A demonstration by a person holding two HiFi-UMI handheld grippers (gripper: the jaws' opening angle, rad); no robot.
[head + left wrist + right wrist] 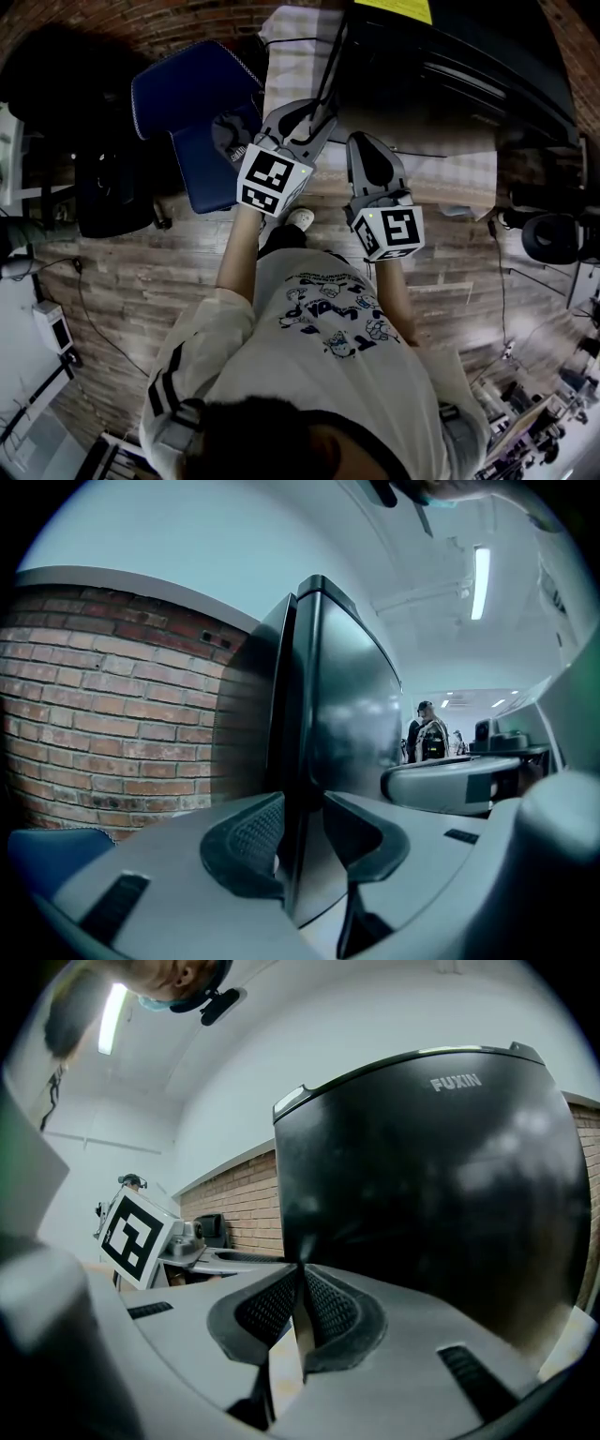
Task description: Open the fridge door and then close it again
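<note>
Past the blue chair [192, 94] at the left, I am holding the left gripper [305, 832] with its jaws released and straddling the free edge of the fridge door [352, 696]. The pads seem to be standing just clear of it, though the dark gloss is making that hard to judge. The door is sitting close against the black fridge [450, 56], which is standing upright by the brick wall [112, 705]. Further right, the right gripper [302, 1302] is hovering before the fridge front, its jaws clenched on nothing.

I am judging a slip to be the main risk. The edge is smooth and only shallowly between the pads, so a sideways drag could be letting it escape. The clenched right gripper could also be knocking the front.

The door's long axis is running vertically, its edge pointing at the left gripper and its face turning rightward.
</note>
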